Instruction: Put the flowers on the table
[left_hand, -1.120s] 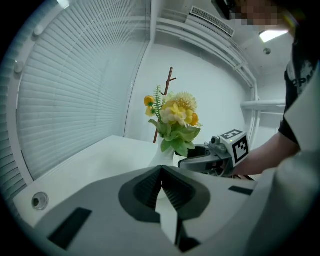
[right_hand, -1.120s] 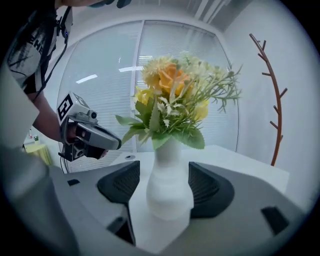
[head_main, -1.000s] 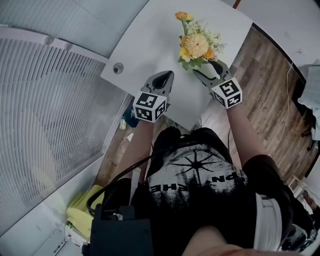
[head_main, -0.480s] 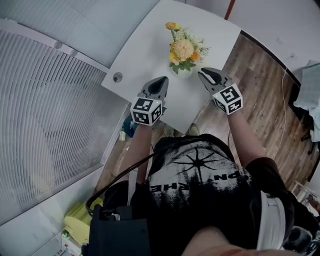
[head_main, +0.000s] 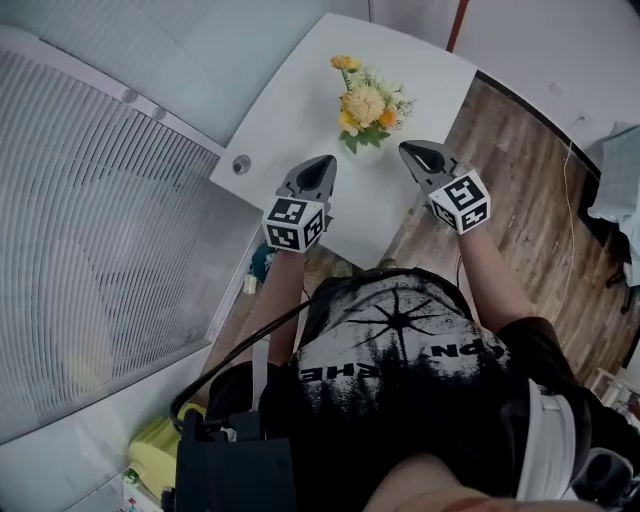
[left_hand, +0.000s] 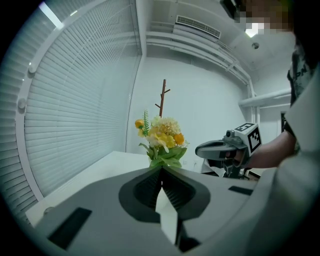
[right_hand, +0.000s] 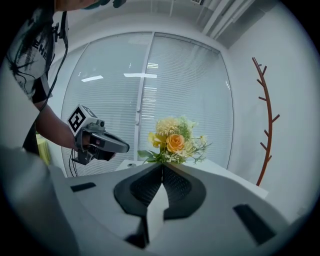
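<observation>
A bunch of yellow and orange flowers (head_main: 368, 108) with green leaves stands upright on the white table (head_main: 300, 110), free of both grippers. It also shows beyond the jaws in the left gripper view, flowers (left_hand: 159, 140), and in the right gripper view, flowers (right_hand: 173, 141). My left gripper (head_main: 324, 163) hovers over the table's near edge, shut and empty. My right gripper (head_main: 410, 150) sits to the right of the flowers, drawn back from them, shut with nothing between its jaws. Each gripper sees the other: right gripper (left_hand: 200, 149), left gripper (right_hand: 126, 147).
A small round metal fitting (head_main: 240, 164) is set in the table's left corner. Wooden floor (head_main: 530, 190) lies to the right of the table, a white slatted blind (head_main: 100, 220) to the left. A bare brown branch stand (right_hand: 266, 115) rises behind the table.
The right gripper let go of the flowers, closed its jaws empty and drew back toward me. The flowers now stand alone on the table. The left gripper hardly moved.
</observation>
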